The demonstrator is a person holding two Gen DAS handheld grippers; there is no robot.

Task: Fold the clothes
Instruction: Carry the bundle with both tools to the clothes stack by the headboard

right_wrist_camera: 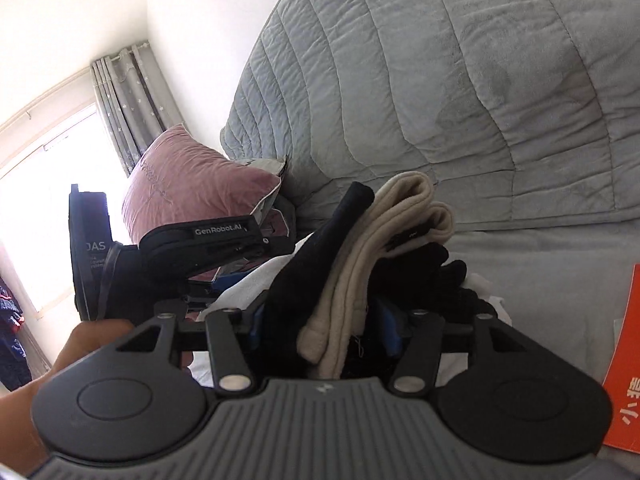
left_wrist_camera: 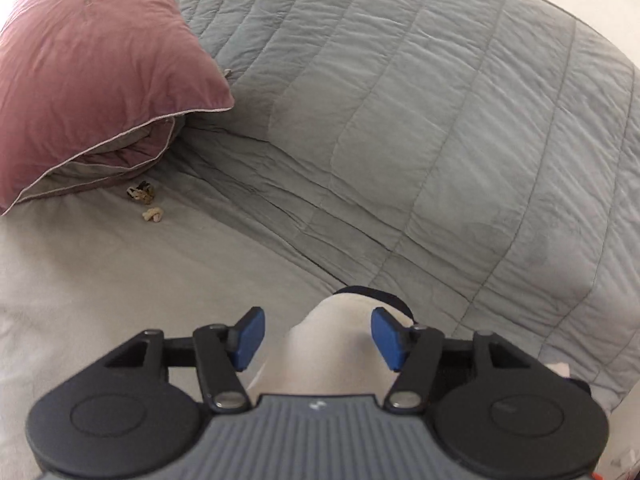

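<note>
The jaws of the left gripper (left_wrist_camera: 318,338) stand wide apart. A pale garment (left_wrist_camera: 332,356) lies between them, but the blue pads (left_wrist_camera: 250,338) do not touch it; there is a gap on each side. A dark band (left_wrist_camera: 384,298) runs along the far edge of this garment.

The jaws of the right gripper (right_wrist_camera: 326,330) stand partly apart, with a bundle of clothes between them. I cannot tell if the pads press on it, because the cloth hides them. The bundle is made of a black piece (right_wrist_camera: 320,248) on the left, a beige piece (right_wrist_camera: 384,236) in the middle and dark cloth (right_wrist_camera: 424,268) on the right. Its far end rises up and away from the gripper. In the right wrist view the left gripper is seen from the side, just beside the bundle, and a hand (right_wrist_camera: 80,344) shows at the lower left.

All this is on a bed with a light sheet (left_wrist_camera: 100,280). Farther on lies a grey quilt (left_wrist_camera: 440,120), folded back. A pink pillow (left_wrist_camera: 92,68) lies at the left, and two small crumpled bits (left_wrist_camera: 146,200) lie on the sheet near it. An orange booklet (right_wrist_camera: 628,360) lies at the right edge of the right wrist view. Behind the pillow there is a grey curtain (right_wrist_camera: 128,108) beside a bright window (right_wrist_camera: 48,184).
</note>
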